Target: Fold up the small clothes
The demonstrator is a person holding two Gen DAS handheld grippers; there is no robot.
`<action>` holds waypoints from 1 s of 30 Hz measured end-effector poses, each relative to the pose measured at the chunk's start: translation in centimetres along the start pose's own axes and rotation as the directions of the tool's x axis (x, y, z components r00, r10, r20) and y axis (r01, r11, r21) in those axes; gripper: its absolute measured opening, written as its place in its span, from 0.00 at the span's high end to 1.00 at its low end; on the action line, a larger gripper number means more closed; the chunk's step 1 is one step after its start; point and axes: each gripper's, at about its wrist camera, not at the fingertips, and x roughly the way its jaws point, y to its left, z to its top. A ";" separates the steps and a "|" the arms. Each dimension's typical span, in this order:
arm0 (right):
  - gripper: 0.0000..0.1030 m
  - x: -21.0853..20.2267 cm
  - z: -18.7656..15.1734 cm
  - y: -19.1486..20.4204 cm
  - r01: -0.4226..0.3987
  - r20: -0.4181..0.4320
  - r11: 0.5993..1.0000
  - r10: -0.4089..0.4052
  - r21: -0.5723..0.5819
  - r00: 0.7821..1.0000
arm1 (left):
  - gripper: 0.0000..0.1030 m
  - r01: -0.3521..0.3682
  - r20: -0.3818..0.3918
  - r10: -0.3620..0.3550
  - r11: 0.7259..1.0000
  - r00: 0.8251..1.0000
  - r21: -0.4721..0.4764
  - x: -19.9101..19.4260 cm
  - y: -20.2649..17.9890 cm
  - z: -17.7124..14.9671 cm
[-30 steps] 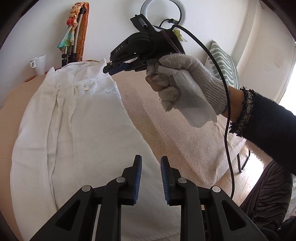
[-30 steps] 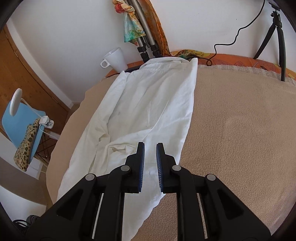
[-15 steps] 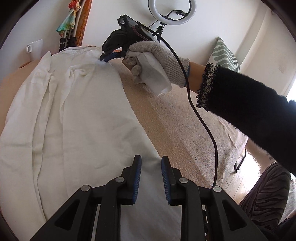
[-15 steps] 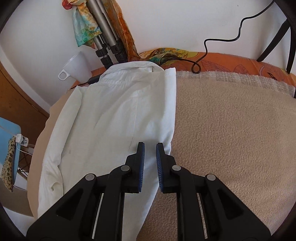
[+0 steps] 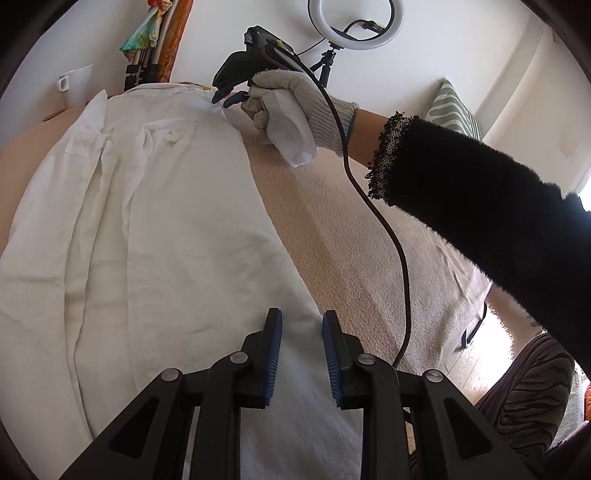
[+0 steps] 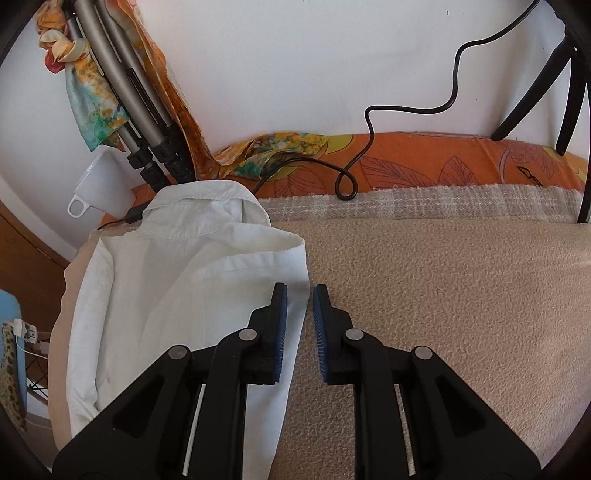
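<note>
Advanced since a second ago — right gripper (image 6: 300, 293) to the white shirt (image 5: 155, 236) shoulder edge, jaws apart; left gripper (image 5: 301, 321) likewise apart. Soft, light — best pinched at the edge.

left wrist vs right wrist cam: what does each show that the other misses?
Only the left wrist view: the gloved hand with the right gripper open at the shirt's far right corner, the ring light, a striped pillow, and the left gripper open over the near edge.

Only the right wrist view: the collar up close, orange cloth, a looped cable on it.

Both: the white shirt on the beige blanket, the mug, the tripod legs.
</note>
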 end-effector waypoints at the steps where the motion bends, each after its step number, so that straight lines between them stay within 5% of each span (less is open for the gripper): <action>1: 0.73 -0.6 -0.3 0.2 0.004 -0.001 1.000 -0.004 -0.012 1.000 | 0.79 -0.002 -0.001 0.002 1.000 1.000 0.000 -0.3 0.0 -0.2; 3: 0.62 -2.2 -0.9 0.6 -0.001 0.008 1.000 0.001 -0.028 1.000 | 0.78 -0.008 -0.002 0.008 1.000 1.000 0.003 -1.1 -0.3 -0.6; 12: 0.62 -12.3 -5.6 3.6 -0.114 0.047 0.991 0.118 -0.071 0.992 | 0.76 -0.088 0.105 0.083 0.995 0.991 0.046 -6.9 -1.8 -2.4; 17: 0.62 -15.9 -7.6 8.5 -0.205 0.044 0.969 0.213 -0.139 0.976 | 0.71 -0.165 0.195 0.154 0.986 0.969 0.038 -9.4 -1.1 -1.7; 24: 0.65 -12.9 -7.4 15.7 -0.295 -0.023 0.934 0.297 -0.202 0.955 | 0.67 -0.261 0.228 0.284 0.957 0.932 -0.126 -11.0 5.1 -2.5; 30: 0.69 -6.9 -7.0 19.9 -0.357 -0.115 0.911 0.340 -0.208 0.933 | 0.68 -0.278 0.127 0.314 0.931 0.941 -0.238 -9.2 10.0 -2.7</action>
